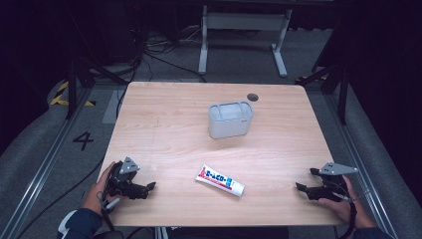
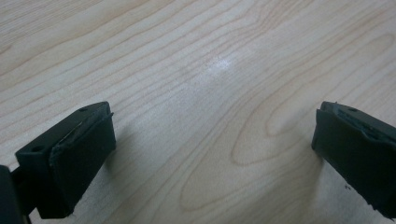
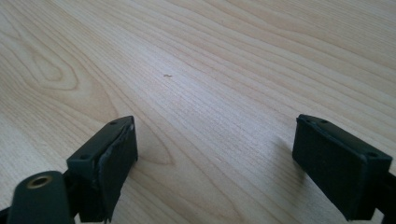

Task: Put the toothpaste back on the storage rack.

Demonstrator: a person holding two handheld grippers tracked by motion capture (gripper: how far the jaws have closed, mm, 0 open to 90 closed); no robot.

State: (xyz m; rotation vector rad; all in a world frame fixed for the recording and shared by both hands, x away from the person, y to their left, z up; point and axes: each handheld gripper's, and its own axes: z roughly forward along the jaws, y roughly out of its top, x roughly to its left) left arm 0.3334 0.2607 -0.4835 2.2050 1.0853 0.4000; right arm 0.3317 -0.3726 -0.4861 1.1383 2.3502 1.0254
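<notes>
Tube lying flat, both grippers wide and empty

Trouble, as I judge it, starts with how the white squeezable tube with red and blue lettering (image 1: pixel 220 180) lies: flat on the pale wood-grain table (image 1: pixel 164 129), slanted, near my edge and roughly midway between my hands. It is low and soft, so if I come down too steeply my pads could scrape the tabletop and skate the tube away instead of closing on it. A pinch near the cap end might tip it or let it swing; a pinch across the soft middle might squash it. If it is meant for the grey plastic box with rounded corners (image 1: pixel 230 119), which stands well apart toward the middle of the table, a tilted carry could catch the rim and shove the box.

My left gripper (image 1: pixel 149 188) rests at the near left corner, jaws spread wide with bare wood between them. My right gripper (image 1: pixel 304 180) sits at the near right edge, equally wide apart, holding nothing. Both are well apart from the tube.

The tabletop is smooth and slightly glossy, with a small dark round hole (image 1: pixel 253 97) near its far edge. Beyond it the room is dim: grey floor, black cables (image 1: pixel 149 50), a white metal frame (image 1: pixel 244 35), and a painted number four (image 1: pixel 82 140) on the floor to the left.
</notes>
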